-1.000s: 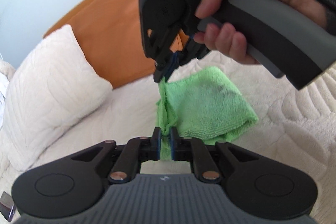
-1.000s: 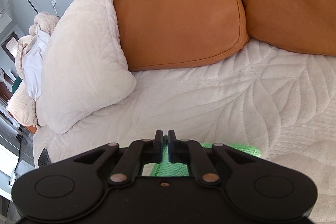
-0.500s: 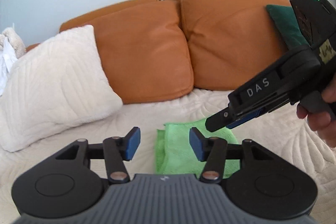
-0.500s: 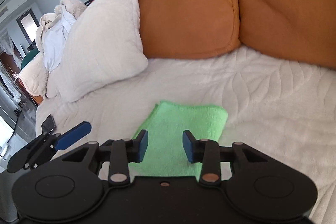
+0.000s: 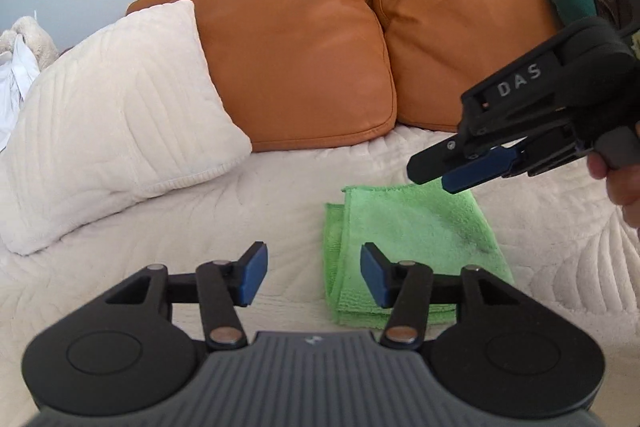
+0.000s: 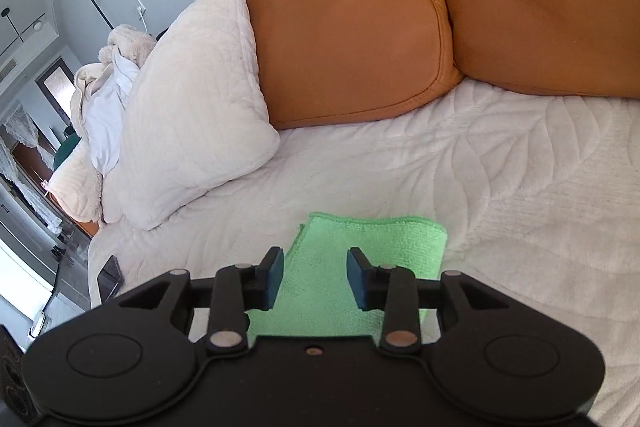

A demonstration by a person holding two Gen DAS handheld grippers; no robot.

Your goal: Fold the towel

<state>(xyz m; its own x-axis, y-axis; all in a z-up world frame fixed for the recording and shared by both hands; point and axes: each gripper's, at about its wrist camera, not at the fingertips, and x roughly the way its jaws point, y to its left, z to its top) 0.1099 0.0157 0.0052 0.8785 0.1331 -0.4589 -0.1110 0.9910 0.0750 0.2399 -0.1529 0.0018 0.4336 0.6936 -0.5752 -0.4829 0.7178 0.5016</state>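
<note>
Towel [image 5: 408, 239] folded, flat on bed [image 6: 520, 167]. Left gripper [image 5: 314, 279] and right gripper [image 6: 316, 277] jaws wide, seemingly above towel, holding nothing.

A white quilted bed cover [image 5: 280, 195] with a stitched leaf pattern carries everything. A green towel [image 5: 408, 239], folded into a rectangle, lies flat on it near the front. A white pillow [image 5: 112, 115] rests on the far left, and two orange cushions [image 5: 296, 67] along the far edge.
</note>
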